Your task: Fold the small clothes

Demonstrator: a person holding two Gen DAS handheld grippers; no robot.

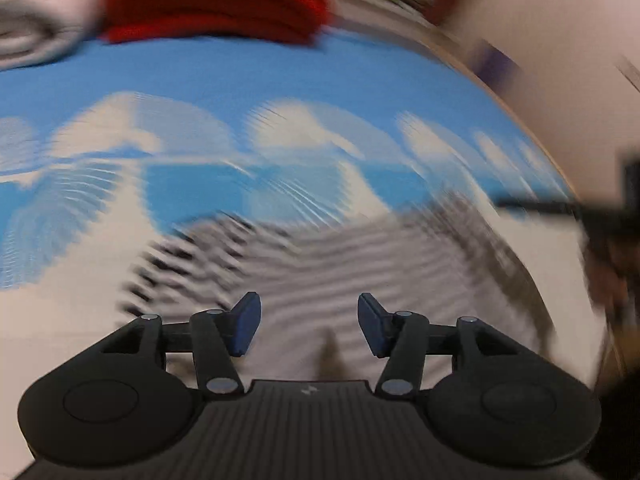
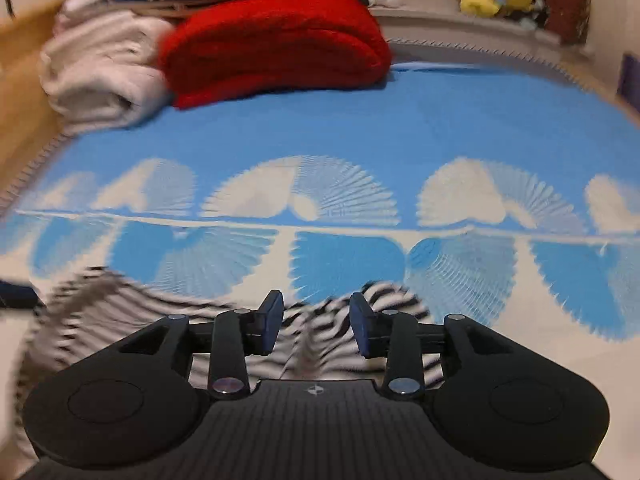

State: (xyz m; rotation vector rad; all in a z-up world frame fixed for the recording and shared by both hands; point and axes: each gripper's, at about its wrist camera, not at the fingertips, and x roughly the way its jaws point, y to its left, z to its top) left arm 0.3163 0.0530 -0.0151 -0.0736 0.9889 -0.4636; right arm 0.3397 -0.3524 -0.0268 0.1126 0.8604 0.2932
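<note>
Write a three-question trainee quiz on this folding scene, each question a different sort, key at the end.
1. True or false: the left gripper is clamped shut on the black-and-white striped small garment.
2. Multiple choice: what lies beside the folded red fleece blanket, on its left in the right wrist view? A) a rolled cream-white towel B) a green bucket C) a wooden chair
3. Fill in: the striped garment lies on a bed cover printed in white and ____.

Key: 1 false, its jaws stand apart. 2 A. 3 blue.
</note>
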